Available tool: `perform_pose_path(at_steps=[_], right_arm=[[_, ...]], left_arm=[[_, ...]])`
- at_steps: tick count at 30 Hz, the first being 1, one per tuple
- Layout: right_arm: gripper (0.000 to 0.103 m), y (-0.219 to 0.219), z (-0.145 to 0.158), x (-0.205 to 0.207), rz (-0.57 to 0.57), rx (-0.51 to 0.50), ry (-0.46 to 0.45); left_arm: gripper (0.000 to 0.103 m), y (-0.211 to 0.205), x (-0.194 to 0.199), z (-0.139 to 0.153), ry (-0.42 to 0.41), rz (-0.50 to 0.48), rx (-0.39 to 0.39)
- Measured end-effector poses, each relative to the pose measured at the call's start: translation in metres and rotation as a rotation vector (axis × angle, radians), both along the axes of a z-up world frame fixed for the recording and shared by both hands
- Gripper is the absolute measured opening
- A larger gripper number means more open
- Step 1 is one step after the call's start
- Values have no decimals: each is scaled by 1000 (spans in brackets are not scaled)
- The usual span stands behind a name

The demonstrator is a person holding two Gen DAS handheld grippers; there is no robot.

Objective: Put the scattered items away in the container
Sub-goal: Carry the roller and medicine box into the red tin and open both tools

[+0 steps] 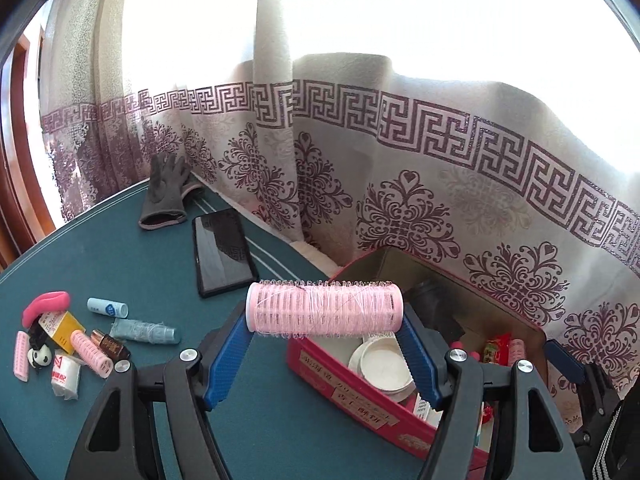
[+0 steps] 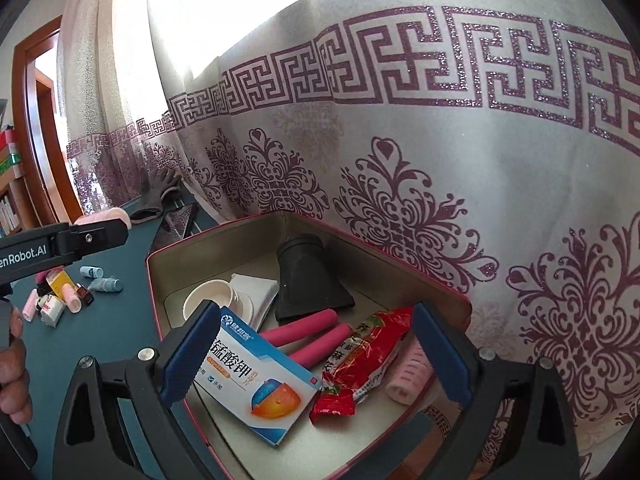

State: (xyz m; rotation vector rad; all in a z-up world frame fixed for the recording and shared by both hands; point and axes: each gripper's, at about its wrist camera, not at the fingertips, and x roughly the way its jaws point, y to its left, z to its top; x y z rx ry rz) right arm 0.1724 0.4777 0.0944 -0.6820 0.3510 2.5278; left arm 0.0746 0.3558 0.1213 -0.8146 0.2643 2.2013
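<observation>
My left gripper (image 1: 325, 316) is shut on a pink hair roller (image 1: 323, 313), held crosswise above the near left edge of the red box (image 1: 352, 392). The box (image 2: 160, 276) holds a white cup (image 2: 208, 298), a medicine carton (image 2: 256, 376), a red snack packet (image 2: 360, 356), two pink foam rollers (image 2: 312, 332), a pink hair roller (image 2: 412, 372) and a black object (image 2: 308, 280). My right gripper (image 2: 316, 356) is open and empty above the box. A pile of scattered items (image 1: 68, 344) lies on the green table at the left; it also shows in the right wrist view (image 2: 64, 292).
A black phone (image 1: 222, 252) and a grey glove (image 1: 166, 192) lie on the green table (image 1: 140, 280) behind the pile. A patterned curtain (image 1: 400, 160) hangs right behind the box and table. A wooden door frame (image 2: 36, 128) stands far left.
</observation>
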Motion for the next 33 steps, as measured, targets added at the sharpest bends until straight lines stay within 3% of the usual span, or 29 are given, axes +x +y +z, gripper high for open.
perform_pose_path(at_steps=[1,3,9,18,24,33], right_arm=[[98,-2,-1,0,7,3,-2],[98,-4,-2,-2,20,8,-6],[98,-5,-3,-2,14,13,-8],[98,-25,-2,-6,18,74,-14],[100,-41,8,-12,28,102,10],[101,-97,16,-39,167,130,26]], left_arm=[[85,8,0,-1,-5,-14,-7],[93,18,1,-5,-17,-27,-19],[93,5,-8,-20,-30,25,-48],[93,-58,-39,-47,-134,171,-52],[93,-106,-53,-62,-148,267,-78],[93,-189,-81,-78,-137,456,-88]])
